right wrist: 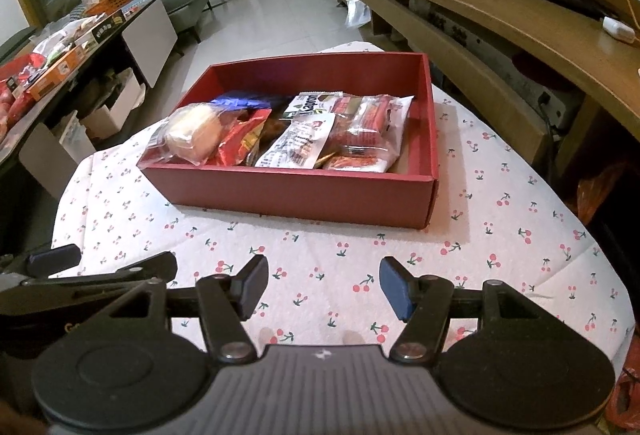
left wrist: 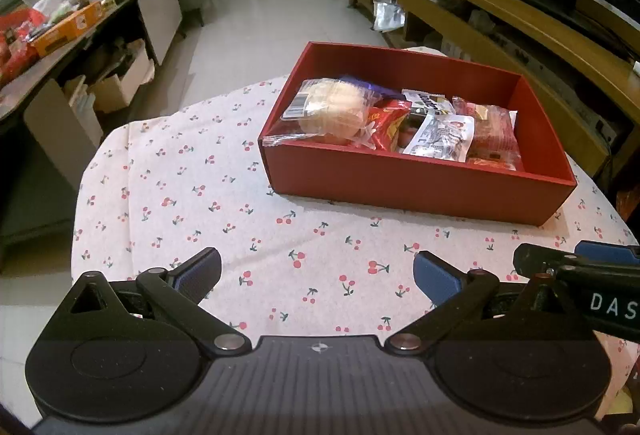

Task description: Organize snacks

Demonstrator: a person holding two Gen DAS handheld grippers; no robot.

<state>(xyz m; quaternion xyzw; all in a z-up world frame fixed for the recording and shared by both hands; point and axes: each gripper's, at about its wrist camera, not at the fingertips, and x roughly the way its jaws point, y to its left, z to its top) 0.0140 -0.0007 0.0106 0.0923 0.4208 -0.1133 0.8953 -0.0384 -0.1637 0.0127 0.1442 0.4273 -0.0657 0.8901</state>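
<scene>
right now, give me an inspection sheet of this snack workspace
surface: cherry-print tablecloth, bare around the box
job's things: red box holds the snack packets, piled at its near end
clutter: nothing seen on the cloth
grippers: left hand-held gripper and right hand-held gripper open, empty, over the cloth short of the box
cables: nothing seen on the table
surroundings: cluttered side table on the left, wooden TV cabinet on the right
</scene>
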